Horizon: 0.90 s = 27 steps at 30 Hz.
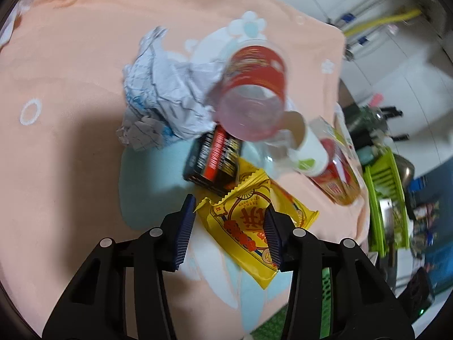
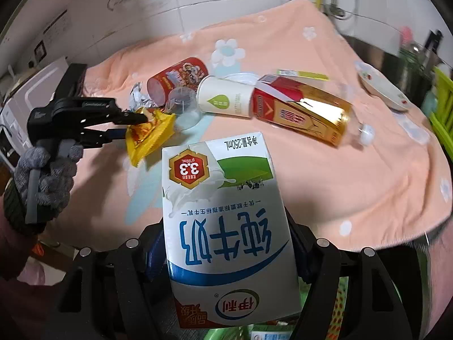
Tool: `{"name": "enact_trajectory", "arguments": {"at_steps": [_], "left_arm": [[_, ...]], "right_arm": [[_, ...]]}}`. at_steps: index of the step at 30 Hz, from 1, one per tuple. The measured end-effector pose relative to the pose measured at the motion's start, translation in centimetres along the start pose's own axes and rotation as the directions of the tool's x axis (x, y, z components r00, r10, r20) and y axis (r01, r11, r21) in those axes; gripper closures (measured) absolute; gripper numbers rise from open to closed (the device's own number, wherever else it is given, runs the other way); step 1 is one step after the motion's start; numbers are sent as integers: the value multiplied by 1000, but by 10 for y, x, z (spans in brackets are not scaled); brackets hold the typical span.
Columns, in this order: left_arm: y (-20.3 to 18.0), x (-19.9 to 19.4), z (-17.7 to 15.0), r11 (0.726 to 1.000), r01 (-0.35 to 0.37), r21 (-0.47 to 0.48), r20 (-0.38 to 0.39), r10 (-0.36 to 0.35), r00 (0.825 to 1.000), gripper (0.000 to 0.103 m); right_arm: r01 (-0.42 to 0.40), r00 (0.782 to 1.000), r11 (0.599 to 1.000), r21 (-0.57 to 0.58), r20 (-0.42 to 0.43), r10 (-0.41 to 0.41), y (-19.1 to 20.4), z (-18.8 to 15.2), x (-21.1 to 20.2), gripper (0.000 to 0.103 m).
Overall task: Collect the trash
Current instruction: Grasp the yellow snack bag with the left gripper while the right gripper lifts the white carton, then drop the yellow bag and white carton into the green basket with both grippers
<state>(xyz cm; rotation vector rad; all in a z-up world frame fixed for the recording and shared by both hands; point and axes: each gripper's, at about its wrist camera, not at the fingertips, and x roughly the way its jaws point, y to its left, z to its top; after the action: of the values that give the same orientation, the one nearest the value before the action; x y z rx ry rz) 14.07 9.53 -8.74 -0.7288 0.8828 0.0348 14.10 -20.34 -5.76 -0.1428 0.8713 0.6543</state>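
Observation:
My left gripper [image 1: 229,226] is open, its fingers on either side of a yellow snack wrapper [image 1: 249,226] lying on the peach cloth [image 1: 70,155]. The right wrist view shows the left gripper [image 2: 127,126] at the wrapper [image 2: 150,136], with one finger over it. My right gripper [image 2: 226,255] is shut on a white and blue milk carton [image 2: 226,226], held above the cloth. Behind the wrapper lie a red can [image 1: 254,85], crumpled paper [image 1: 167,90], a black box [image 1: 215,161], a white paper cup [image 1: 305,147] and a red-gold carton [image 2: 300,110].
A green rack [image 1: 388,198] stands off the table's right edge. A white plate [image 2: 379,85] sits on the cloth at the far right. A clear plastic cup [image 2: 184,107] lies by the red can. A green basket [image 2: 337,306] with trash is below my right gripper.

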Motion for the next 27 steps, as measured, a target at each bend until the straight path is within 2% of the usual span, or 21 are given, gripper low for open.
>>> {"name": "enact_trajectory", "arguments": {"at_steps": [5,10,13,19,27], "left_arm": [[-16,-20,-12,996,38,79,8,-38,999,58],[-39,-33,-28,982,106,158,-11,-106,994,58],[-62,-37,-40,963,152,222,-37,-147,988,58],[-99,-29,-67,924,214,318,-112,-187,976,58],[-149,0,-115,861,273,429,-236,-185,954,58]], "right_arm": [[47,999,998,51,23,-48,-4,-20,-20,35],[132,991,983,125,20,-135,-17,-47,-42,35],[181,983,966,184,6,-185,-29,-68,-55,35],[279,960,924,263,-40,-278,-49,-111,-75,34],[322,946,873,366,-96,-309,-69,-160,-84,33]]}}
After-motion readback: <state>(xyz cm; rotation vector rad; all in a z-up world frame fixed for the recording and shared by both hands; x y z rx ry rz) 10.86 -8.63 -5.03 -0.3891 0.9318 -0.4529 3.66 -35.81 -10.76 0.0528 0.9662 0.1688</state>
